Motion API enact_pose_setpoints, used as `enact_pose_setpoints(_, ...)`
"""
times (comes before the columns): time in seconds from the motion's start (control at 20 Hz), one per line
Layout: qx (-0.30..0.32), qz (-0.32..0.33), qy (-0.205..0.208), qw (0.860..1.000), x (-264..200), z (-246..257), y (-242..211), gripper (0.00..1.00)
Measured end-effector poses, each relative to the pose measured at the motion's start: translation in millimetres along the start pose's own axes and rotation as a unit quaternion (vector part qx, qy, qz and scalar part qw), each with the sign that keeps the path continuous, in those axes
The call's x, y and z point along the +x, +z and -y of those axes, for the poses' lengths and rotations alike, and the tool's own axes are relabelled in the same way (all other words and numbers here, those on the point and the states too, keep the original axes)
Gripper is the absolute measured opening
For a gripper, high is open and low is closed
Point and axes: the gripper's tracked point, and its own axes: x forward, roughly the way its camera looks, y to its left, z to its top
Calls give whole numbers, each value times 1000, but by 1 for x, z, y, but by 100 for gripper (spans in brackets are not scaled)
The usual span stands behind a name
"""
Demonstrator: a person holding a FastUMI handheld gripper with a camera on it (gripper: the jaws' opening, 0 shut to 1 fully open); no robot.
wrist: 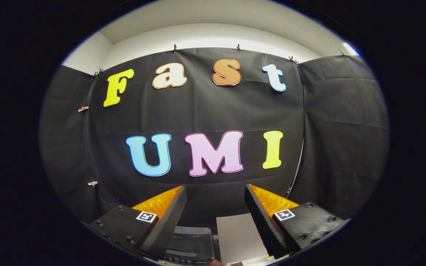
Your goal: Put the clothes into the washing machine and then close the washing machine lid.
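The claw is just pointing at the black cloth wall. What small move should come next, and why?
Probably tilt the gripper downward. Its fingers stand open with nothing between them, aimed at the cloth wall, while the washing machine sits low between them, and no clothes are in sight yet.

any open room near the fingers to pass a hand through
The gripper is open and holds nothing; the gap between its fingers is free, with only the black cloth wall beyond. Lower down it is crowded: the washing machine's dark panel and a pale grey flat surface sit side by side between the fingers.
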Motion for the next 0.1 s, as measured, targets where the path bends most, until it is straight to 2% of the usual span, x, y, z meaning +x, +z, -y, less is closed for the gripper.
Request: enact_pose_setpoints(0.1, 1, -2, 2, 1000, 0, -1, -1, 99)
